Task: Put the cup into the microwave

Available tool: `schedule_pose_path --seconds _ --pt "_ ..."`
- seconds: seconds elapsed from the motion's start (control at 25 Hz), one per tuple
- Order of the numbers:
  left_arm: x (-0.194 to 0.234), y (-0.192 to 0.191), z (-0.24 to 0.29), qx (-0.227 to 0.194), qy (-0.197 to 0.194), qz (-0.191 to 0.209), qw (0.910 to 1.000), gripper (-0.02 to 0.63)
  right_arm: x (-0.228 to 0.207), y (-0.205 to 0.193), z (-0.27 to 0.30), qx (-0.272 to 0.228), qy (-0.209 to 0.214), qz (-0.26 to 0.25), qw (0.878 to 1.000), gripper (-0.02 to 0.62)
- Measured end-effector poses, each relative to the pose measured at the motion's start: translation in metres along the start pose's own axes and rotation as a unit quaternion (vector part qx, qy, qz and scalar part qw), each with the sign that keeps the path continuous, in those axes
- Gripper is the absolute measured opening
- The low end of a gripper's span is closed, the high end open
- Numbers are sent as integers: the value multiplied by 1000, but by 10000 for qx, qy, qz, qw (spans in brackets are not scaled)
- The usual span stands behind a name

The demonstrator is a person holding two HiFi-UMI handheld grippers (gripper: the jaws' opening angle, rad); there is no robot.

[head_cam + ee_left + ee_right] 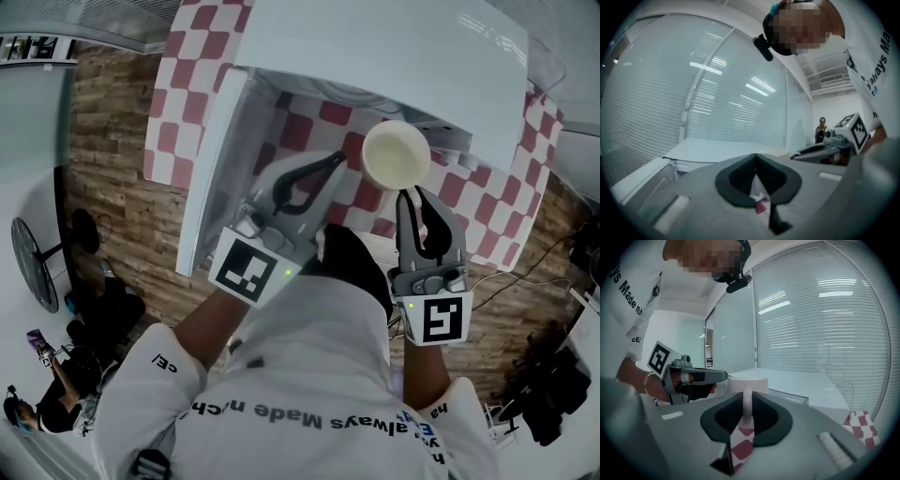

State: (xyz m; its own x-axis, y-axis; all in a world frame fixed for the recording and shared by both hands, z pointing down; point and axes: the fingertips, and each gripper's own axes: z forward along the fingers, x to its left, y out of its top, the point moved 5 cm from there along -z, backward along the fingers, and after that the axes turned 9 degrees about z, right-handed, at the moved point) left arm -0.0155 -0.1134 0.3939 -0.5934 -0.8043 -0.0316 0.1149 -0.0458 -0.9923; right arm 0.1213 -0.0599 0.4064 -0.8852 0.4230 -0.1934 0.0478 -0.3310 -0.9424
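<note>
Head view showed you the whole relation. The cup point(396, 155) stood upright with its mouth facing up at you. It hung just in front of the front edge of the microwave point(394, 47), with the checked surface point(173, 141) underneath.

Your right tool point(410, 194) was clenched on the cup's handle. The handle pointed back toward you and the bowl lay straight ahead of the jaws. The right gripper view agreed: the white handle stood pinched between the 2 pads, and the cup's body point(747, 384) sat just past the tips of the tool point(747, 397).

The line from tool to cup ran forward toward the microwave's front. As I judge it, the move called for a straight push along that line, with no turn of the wrist. I could not tell whether the rim had already crossed into the opening.

The door point(216, 169) stood swung out on your left, well apart from the cup, so it left the way in open.

Your left tool point(333, 161) sat just beside the cup on its left, between the cup and the door. The left gripper view showed the left tool's point(755, 157) pads meeting at the tips with nothing in them. The right tool was the 1 carrying the cup. The risk I saw was the cup's left side brushing the left tool on the way in.
</note>
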Motion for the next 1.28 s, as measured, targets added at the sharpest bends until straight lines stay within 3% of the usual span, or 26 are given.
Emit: schedule_pose_path --seconds 0.92,1.28 --pt "38 -74 37 194 631 -192 9976 3 -17 -54 68 30 -32 -9 10000 43" --pt "46 -98 45 331 692 -184 9969 3 -34 -70 90 26 -199 83 9998 43"
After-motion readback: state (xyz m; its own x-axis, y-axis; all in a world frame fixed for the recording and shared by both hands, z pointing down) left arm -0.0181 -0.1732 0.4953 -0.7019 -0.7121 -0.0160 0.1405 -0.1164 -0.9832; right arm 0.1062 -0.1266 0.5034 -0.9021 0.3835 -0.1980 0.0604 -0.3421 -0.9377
